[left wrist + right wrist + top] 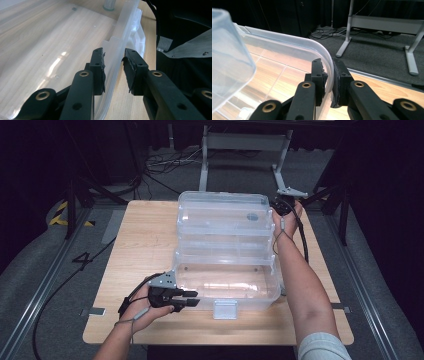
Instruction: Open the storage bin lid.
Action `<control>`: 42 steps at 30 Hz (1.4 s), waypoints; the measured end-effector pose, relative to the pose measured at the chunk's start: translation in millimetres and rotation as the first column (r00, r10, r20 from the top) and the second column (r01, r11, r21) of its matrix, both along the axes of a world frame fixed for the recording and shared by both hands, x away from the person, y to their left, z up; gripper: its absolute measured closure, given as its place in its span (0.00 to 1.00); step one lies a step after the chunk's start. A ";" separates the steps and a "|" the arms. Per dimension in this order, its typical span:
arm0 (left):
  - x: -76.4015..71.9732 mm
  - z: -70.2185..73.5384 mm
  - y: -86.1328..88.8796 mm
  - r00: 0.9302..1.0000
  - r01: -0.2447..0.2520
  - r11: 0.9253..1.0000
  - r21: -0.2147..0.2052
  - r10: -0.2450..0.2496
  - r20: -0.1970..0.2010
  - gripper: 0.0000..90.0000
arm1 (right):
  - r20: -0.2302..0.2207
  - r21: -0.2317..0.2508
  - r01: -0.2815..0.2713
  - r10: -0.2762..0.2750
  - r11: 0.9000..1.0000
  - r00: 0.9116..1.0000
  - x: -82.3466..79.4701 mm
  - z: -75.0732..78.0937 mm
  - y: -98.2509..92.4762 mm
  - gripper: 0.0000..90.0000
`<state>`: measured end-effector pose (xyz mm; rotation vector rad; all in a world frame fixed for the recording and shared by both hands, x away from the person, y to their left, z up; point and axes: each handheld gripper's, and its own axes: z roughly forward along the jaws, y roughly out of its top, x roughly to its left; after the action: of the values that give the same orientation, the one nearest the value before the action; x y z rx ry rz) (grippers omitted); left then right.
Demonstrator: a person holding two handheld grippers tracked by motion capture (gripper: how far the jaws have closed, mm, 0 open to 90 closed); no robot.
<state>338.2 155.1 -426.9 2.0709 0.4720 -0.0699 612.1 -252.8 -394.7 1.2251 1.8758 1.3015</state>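
High view: a clear plastic storage box (227, 285) lies on the wooden table (135, 245), its hinged lid (222, 215) raised. The left gripper (192, 299) straddles the box's near left rim, the smooth translucent wall between its jaws; one pad touches it, the other stands off. The right gripper (327, 78) is clenched on the lid's rounded far corner edge. Nothing I can make out lies inside the box.

The clear plastic storage box (227, 287) sits on the middle of the wooden counter (145, 240), with its opened clear lid (222, 215) standing behind it. The left hand-held gripper (192, 298) straddles the box's near left rim. The right hand-held gripper (276, 206) clamps the lid's far right corner.
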 end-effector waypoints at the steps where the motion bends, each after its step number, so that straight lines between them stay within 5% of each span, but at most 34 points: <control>1: 0.0 0.0 0.0 1.000 0.000 1.000 0.000 0.000 0.000 0.78 | 0.000 0.000 0.000 0.000 1.000 1.000 0.0 0.0 0.0 0.90; 17: -0.2 -0.3 0.2 1.000 -0.002 1.000 -0.004 0.002 0.002 0.78 | -0.050 -0.007 -0.002 0.002 1.000 0.999 6.5 -16.6 0.1 0.90; 24: -0.2 -0.3 0.1 1.000 -0.002 1.000 -0.005 0.002 0.001 0.78 | -0.018 -0.036 -0.006 0.005 0.999 1.000 5.6 -17.5 -0.1 0.82; 42: 0.7 1.1 -0.7 1.000 -0.001 1.000 0.010 0.001 -0.015 0.78 | 0.035 -0.016 -0.012 0.012 1.000 0.999 -18.6 8.9 -25.2 0.71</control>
<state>339.0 154.5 -425.8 2.0810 0.4836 -0.0829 593.5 -278.0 -385.7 1.1779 1.8681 1.3040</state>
